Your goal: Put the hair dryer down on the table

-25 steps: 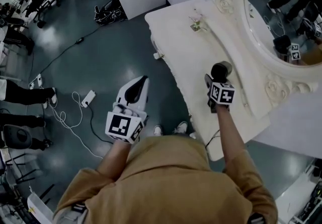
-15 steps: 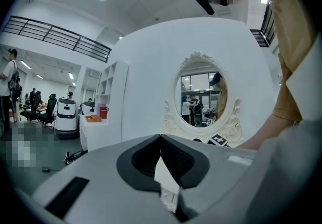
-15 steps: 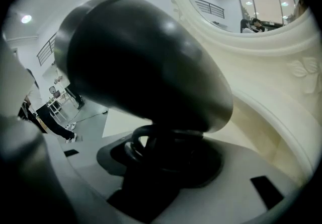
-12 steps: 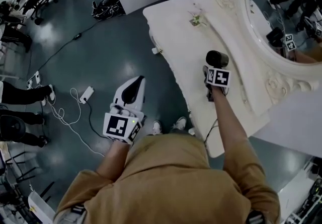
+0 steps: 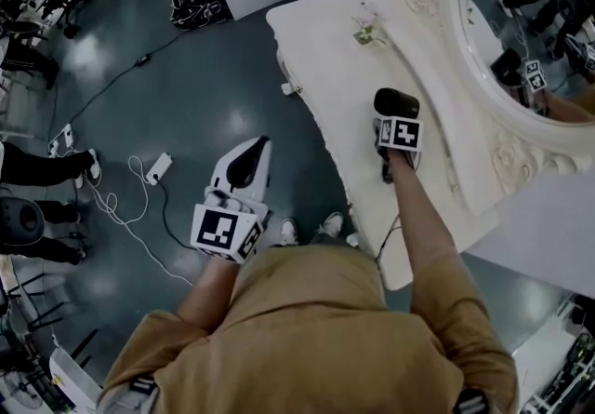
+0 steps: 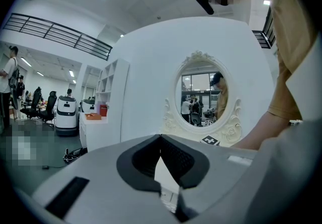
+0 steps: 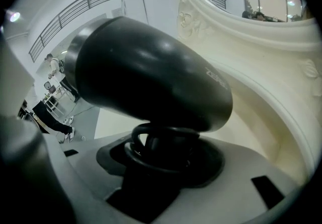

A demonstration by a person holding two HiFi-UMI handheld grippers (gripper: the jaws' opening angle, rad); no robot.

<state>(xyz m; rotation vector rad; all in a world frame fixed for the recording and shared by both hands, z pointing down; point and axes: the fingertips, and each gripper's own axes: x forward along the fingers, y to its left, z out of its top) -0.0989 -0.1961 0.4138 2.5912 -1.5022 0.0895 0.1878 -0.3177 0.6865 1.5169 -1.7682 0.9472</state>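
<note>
A black hair dryer is over the white dressing table, and its barrel fills the right gripper view. My right gripper is shut on the dryer's handle, with the cord looped at the jaws. It points steeply down, just in front of the mirror's carved frame. I cannot tell whether the dryer touches the tabletop. My left gripper hangs over the floor left of the table. Its jaws meet at the tips with nothing between them.
An oval mirror with an ornate white frame stands along the table's right side. A small sprig-like object lies near the table's far end. Cables and a power strip lie on the grey floor, and people's legs are at the left.
My right gripper has sunk toward the tabletop and tipped further down, with the hair dryer still in it. The left gripper has stayed where it was.
</note>
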